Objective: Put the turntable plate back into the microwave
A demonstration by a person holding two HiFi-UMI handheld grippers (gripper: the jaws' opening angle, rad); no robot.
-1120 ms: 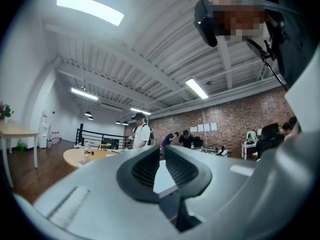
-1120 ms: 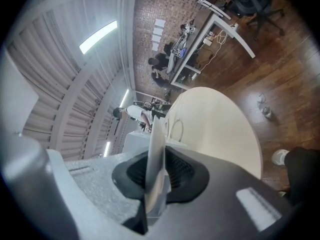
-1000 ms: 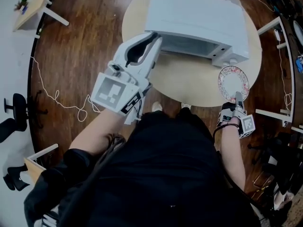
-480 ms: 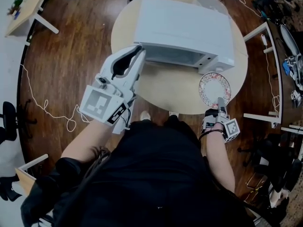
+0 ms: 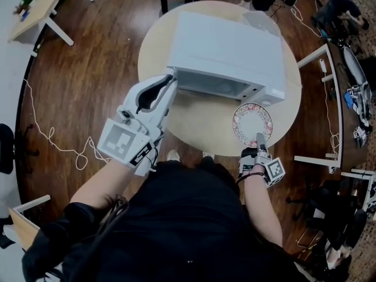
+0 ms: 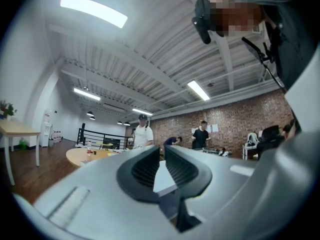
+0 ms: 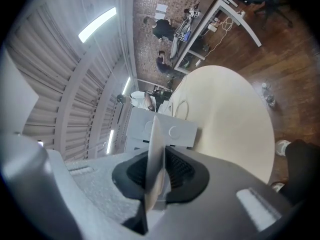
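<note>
The white microwave (image 5: 229, 49) stands on a round beige table (image 5: 194, 119), its front opening (image 5: 211, 87) facing me. The turntable plate (image 5: 252, 122), white with a floral rim, hangs level over the table's near right edge, just in front of the microwave's control side. My right gripper (image 5: 259, 137) is shut on its near rim; in the right gripper view the plate (image 7: 154, 154) shows edge-on between the jaws. My left gripper (image 5: 170, 80) is at the microwave's front left corner, shut on the edge of a white panel (image 6: 162, 176), apparently the open door.
A wooden desk (image 5: 35, 10) stands at the far left and a white desk frame (image 5: 320, 57) at the right. A cable (image 5: 53, 140) trails over the wood floor. Several people (image 6: 142, 134) stand by a brick wall in the background.
The right gripper has carried the plate leftward from beside the table's right edge to in front of the microwave. The left gripper has stayed at the front left corner.
</note>
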